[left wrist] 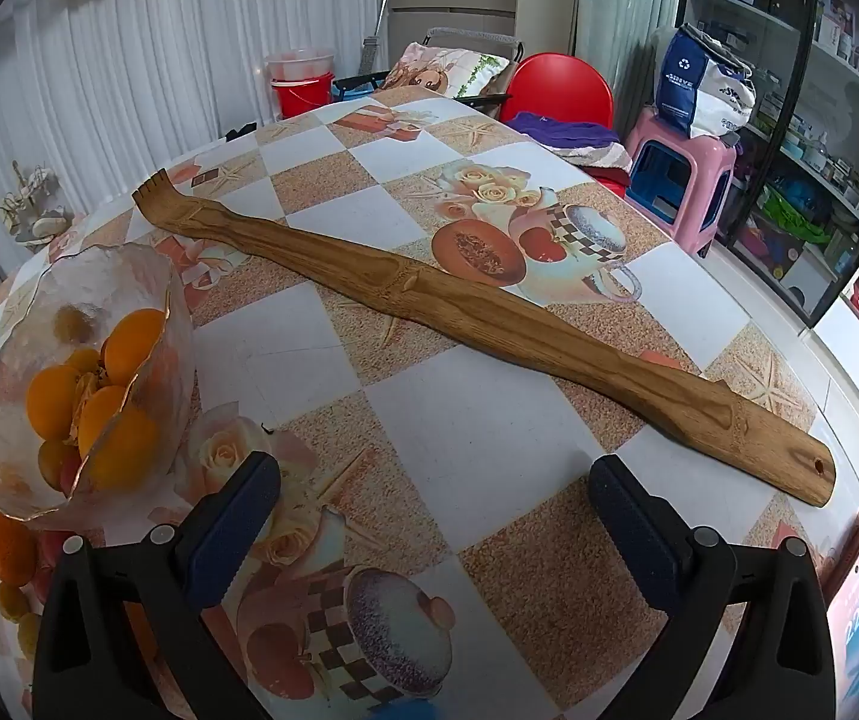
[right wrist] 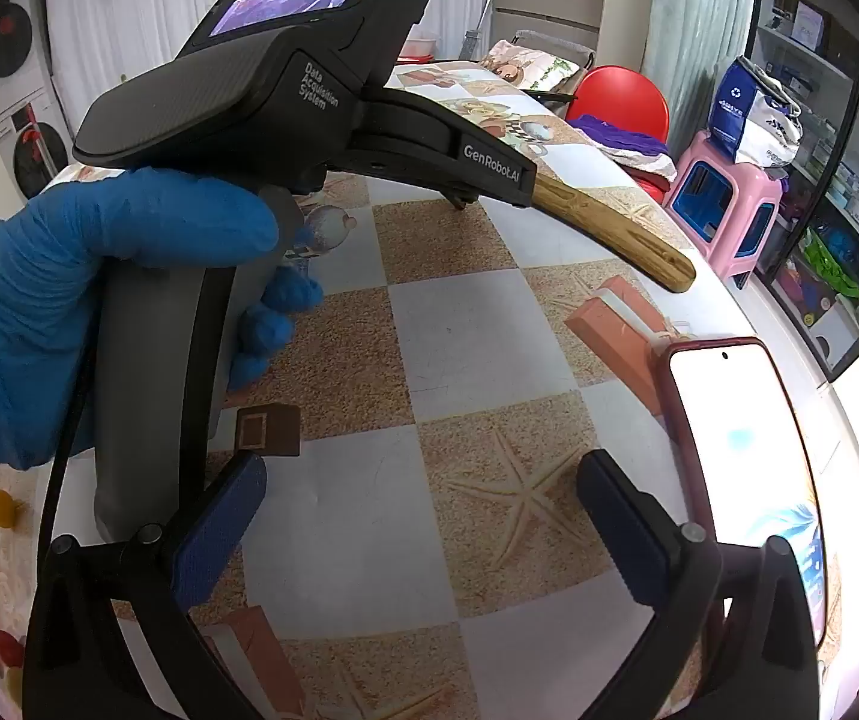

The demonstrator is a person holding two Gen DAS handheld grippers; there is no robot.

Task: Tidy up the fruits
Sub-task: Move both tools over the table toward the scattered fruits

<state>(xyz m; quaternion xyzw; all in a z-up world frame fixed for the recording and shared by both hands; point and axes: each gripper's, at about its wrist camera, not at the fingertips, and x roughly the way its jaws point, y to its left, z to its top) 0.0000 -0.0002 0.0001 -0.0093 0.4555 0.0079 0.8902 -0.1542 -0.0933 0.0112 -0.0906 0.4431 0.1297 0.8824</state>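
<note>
We see the oranges [left wrist: 99, 396] piled in a frosted glass bowl [left wrist: 147, 276] near the counter's [left wrist: 477, 420] left edge, the bowl's mouth appearing tipped toward the left edge; more oranges [left wrist: 6, 546] lie on the counter just beside its base. A wooden back scratcher [left wrist: 459, 306] lies flat, its long axis running diagonally from its toothed end toward the far left corner to the holed handle at the right edge. Our left tongs [left wrist: 432, 522] and right tongs [right wrist: 420, 528] are both released, nothing between them. A phone [right wrist: 741, 444] lies by the right edge
</note>
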